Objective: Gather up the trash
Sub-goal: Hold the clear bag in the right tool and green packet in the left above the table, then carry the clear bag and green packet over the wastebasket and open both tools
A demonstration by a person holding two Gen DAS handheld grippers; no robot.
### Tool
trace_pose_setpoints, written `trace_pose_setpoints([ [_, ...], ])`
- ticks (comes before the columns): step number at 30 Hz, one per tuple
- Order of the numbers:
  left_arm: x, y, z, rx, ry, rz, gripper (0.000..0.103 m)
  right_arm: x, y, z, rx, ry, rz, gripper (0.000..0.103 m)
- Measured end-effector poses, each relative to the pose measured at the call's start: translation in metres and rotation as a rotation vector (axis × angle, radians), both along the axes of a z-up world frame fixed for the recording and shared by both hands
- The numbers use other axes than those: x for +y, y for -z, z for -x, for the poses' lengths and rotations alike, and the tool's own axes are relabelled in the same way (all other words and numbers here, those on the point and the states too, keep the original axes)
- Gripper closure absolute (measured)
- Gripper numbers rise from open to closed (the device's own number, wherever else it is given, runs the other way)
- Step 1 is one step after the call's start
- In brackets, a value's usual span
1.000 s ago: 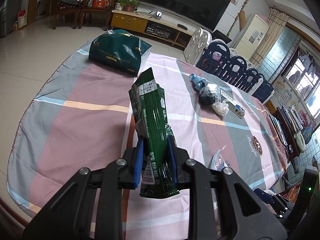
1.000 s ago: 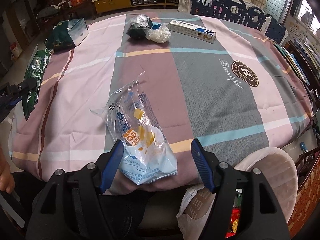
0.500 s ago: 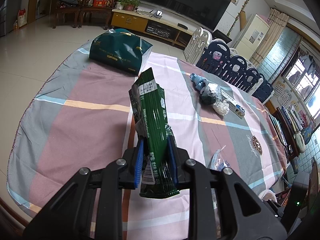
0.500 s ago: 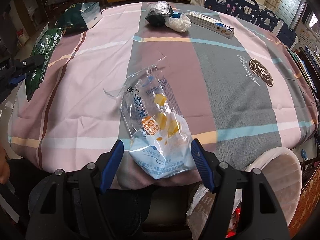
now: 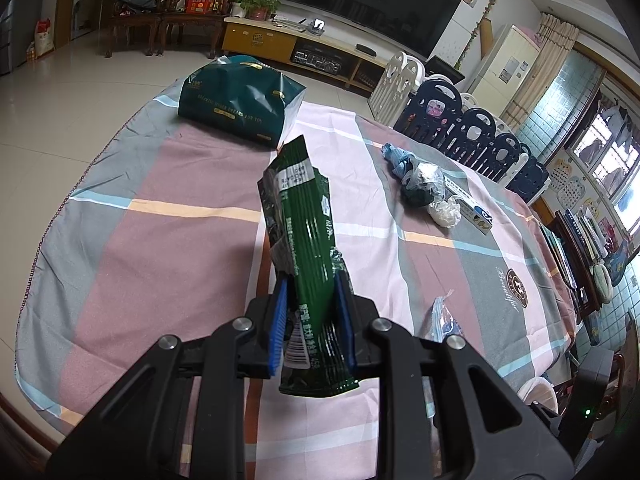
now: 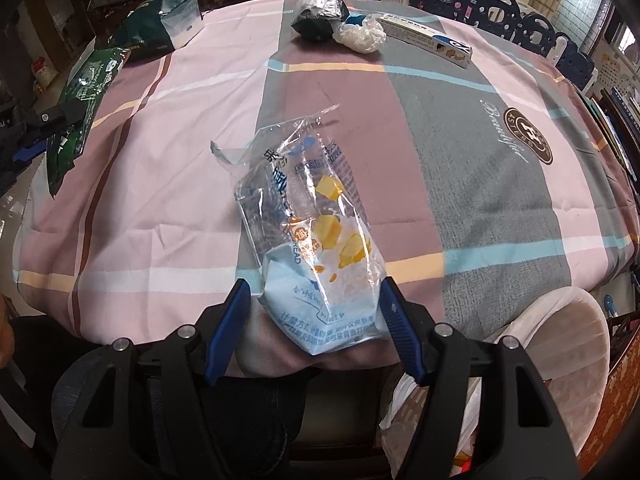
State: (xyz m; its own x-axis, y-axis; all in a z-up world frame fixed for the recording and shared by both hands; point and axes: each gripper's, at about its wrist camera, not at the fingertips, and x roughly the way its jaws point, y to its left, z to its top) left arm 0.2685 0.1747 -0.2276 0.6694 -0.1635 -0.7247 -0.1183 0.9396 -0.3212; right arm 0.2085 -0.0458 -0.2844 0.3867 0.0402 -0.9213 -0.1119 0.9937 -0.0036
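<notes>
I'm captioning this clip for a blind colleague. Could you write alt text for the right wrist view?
The right gripper is closing around the near end of a clear bread wrapper lying on a checked tablecloth. Farther back lie a foil ball, a white plastic wad and a long box.

Your green snack wrapper (image 5: 310,264) stands nearly upright off the tablecloth (image 5: 168,248), crumpled, glossy, with a white label near its torn top and a barcode low down. Your clear bread bag (image 6: 316,248) lies at the near edge of the cloth, empty and wrinkled, printed in blue with yellow cubes, its open torn end pointing away from you. Farther across sit a dark foil-topped wad (image 6: 320,16) touching a crumpled white plastic ball (image 6: 360,34).
</notes>
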Motion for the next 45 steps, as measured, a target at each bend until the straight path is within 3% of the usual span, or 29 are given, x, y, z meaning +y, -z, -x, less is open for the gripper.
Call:
trace_pose_setpoints([
  [10, 0.000, 0.000, 0.000, 0.000, -0.001, 0.000, 0.079, 0.006, 0.001, 0.003, -0.012, -0.027, 0.027, 0.056],
  [12, 0.000, 0.001, 0.000, 0.001, 0.000, 0.000, 0.079, 0.007, -0.001, 0.004, -0.026, -0.033, 0.026, 0.067],
  [15, 0.000, 0.000, 0.000, 0.001, 0.001, -0.001, 0.079, 0.008, -0.004, 0.004, -0.036, -0.042, 0.020, 0.075],
  [32, 0.002, 0.004, 0.001, 0.005, -0.003, -0.027, 0.080, -0.006, -0.015, 0.002, -0.081, 0.019, -0.050, 0.079],
  [45, -0.009, 0.009, 0.009, 0.019, 0.017, -0.089, 0.081, -0.034, -0.051, 0.012, -0.159, 0.062, -0.134, 0.079],
])
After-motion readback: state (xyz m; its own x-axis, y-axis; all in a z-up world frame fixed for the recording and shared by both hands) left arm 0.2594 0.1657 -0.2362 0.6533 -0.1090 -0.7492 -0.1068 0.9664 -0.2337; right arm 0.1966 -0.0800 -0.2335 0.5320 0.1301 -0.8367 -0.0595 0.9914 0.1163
